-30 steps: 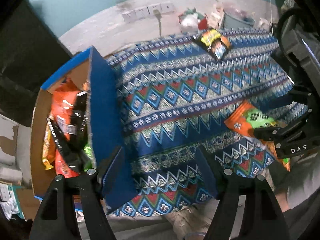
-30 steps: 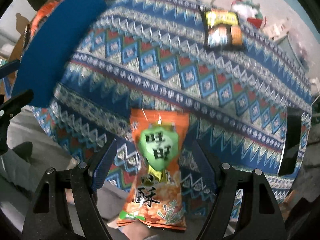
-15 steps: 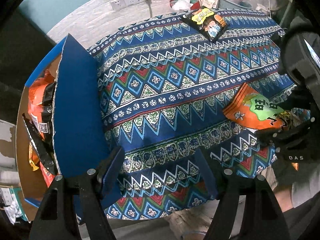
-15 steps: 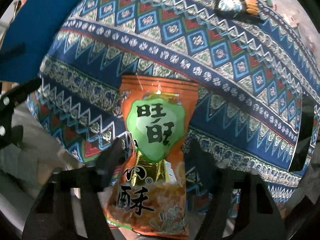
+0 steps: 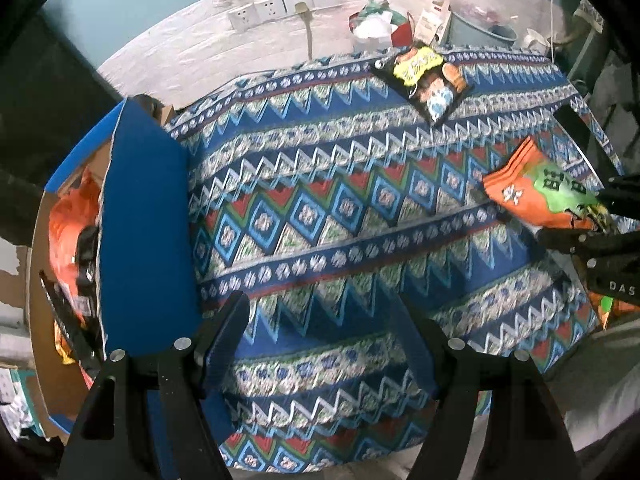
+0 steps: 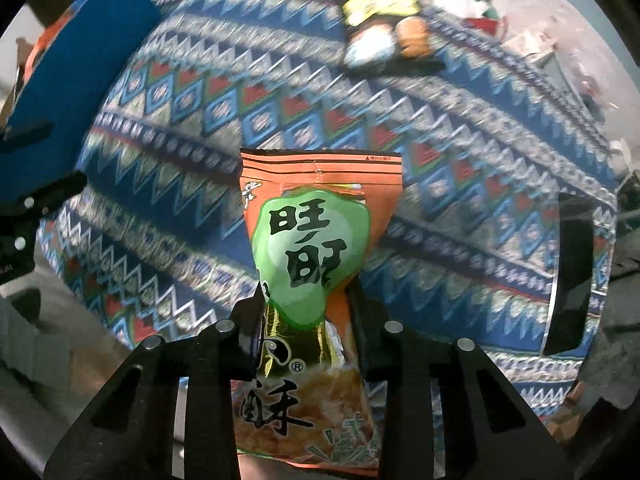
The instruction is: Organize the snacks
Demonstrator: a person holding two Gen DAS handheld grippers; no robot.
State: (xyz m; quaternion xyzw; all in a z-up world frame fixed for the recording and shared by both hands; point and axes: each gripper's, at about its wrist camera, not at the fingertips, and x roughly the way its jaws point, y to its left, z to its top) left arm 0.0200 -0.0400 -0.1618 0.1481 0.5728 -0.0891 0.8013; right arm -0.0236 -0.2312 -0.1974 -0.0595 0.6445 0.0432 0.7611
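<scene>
An orange snack bag with a green label [image 6: 316,248] is pinched between the fingers of my right gripper [image 6: 306,312], lifted above the patterned tablecloth; it also shows in the left wrist view [image 5: 540,196]. My left gripper [image 5: 324,332] is open and empty over the cloth's near edge, beside the blue cardboard box [image 5: 144,216] at the left, which holds several snack packs [image 5: 74,220]. A black and yellow snack bag [image 5: 428,76] lies at the far side of the table, also in the right wrist view [image 6: 384,28].
The table carries a blue patterned cloth [image 5: 320,208]. A black flat object [image 6: 568,272] lies at the table's right edge. Wall sockets [image 5: 284,4] with a cable, a plastic bag [image 5: 376,24] and a grey bin [image 5: 480,32] stand behind the table.
My right gripper has shut on the orange snack bag and lifted it. My left gripper has moved right, away from the box, staying open.
</scene>
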